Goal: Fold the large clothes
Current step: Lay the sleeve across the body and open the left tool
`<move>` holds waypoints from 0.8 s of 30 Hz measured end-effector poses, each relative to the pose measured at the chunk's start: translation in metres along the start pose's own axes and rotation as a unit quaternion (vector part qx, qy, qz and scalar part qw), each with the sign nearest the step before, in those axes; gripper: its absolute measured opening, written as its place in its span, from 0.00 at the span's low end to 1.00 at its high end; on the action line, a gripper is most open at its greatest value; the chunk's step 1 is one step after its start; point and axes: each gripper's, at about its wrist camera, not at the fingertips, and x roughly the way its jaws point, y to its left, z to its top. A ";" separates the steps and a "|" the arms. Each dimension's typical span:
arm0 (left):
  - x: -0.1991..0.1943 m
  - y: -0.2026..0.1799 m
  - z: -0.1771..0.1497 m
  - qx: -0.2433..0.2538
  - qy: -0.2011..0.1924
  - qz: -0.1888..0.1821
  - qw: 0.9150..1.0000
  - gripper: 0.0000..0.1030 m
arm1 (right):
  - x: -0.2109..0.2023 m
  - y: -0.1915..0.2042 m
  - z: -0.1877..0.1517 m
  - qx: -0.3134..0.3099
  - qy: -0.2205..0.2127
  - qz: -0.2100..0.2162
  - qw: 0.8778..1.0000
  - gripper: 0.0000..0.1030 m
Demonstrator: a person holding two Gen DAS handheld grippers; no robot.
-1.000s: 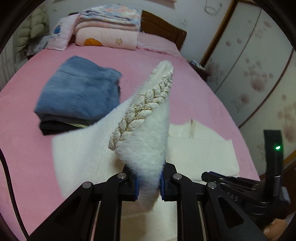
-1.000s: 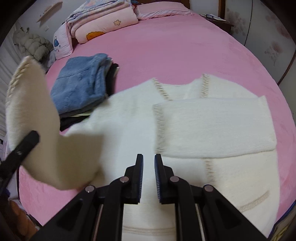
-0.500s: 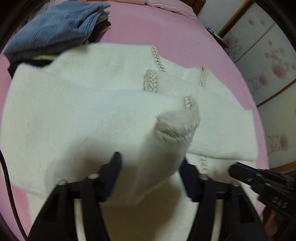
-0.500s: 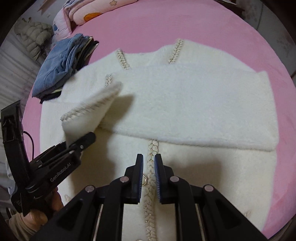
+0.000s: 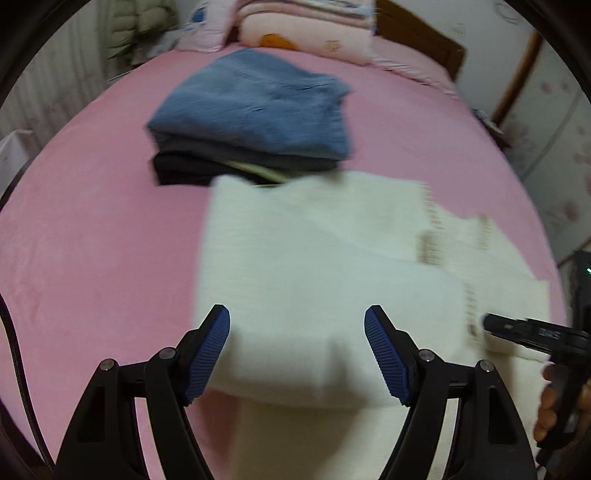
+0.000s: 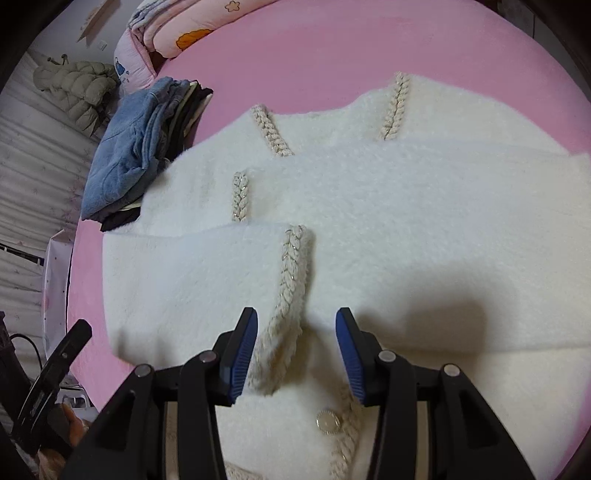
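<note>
- On the left side of the right wrist view, a stack (image 6: 140,151) of folded clothes lies on the pink bed (image 6: 332,48): blue denim on top, dark and pale layers beneath. Its near edge touches the cardigan.
- Left gripper (image 5: 297,350): jaws spread wide, holding nothing. Ribbed blue pads (image 5: 207,354) face inward from black plastic fingers. It hovers over the near left part of the cardigan; contact cannot be determined.
- Cardigan (image 6: 406,229): white, fluffy, long-pile fabric, laid flat on the bed just right of the stack. Both sleeves are folded across the body as broad flat bands, one above the other.
- Trim (image 6: 291,280): beige braided, leaf-shaped cord with metallic thread. It edges the cuff of the nearer sleeve, the second cuff behind it, and the two sides of the neckline.
- Button (image 6: 328,422): round, pale, pearl-like, on the front placket below the nearer cuff.
- Right gripper (image 6: 295,350): jaws apart, gripping nothing, with the same ribbed blue pads. The trimmed cuff lies between the fingers.
- Beyond the stack, quilts (image 5: 306,26) with a soft printed surface are piled at the headboard.
</note>
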 end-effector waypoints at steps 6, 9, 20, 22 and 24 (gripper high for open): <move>0.034 0.054 0.016 -0.053 0.005 0.035 0.998 0.72 | 0.039 0.004 0.013 0.010 0.010 -0.011 1.000 0.43; 0.045 0.060 0.020 -0.059 0.013 0.032 0.998 0.72 | 0.044 0.011 0.017 0.008 -0.005 -0.005 1.000 0.45; 0.053 0.027 0.020 -0.021 0.011 0.005 1.000 0.72 | -0.052 0.062 0.022 -0.112 -0.129 -0.028 0.985 0.11; 0.054 0.013 0.022 -0.011 0.004 -0.009 1.000 0.72 | -0.078 0.055 0.030 -0.109 -0.162 -0.040 0.980 0.11; 0.057 -0.004 0.024 0.006 -0.003 -0.010 1.000 0.72 | -0.095 0.041 0.037 -0.097 -0.184 -0.058 0.977 0.11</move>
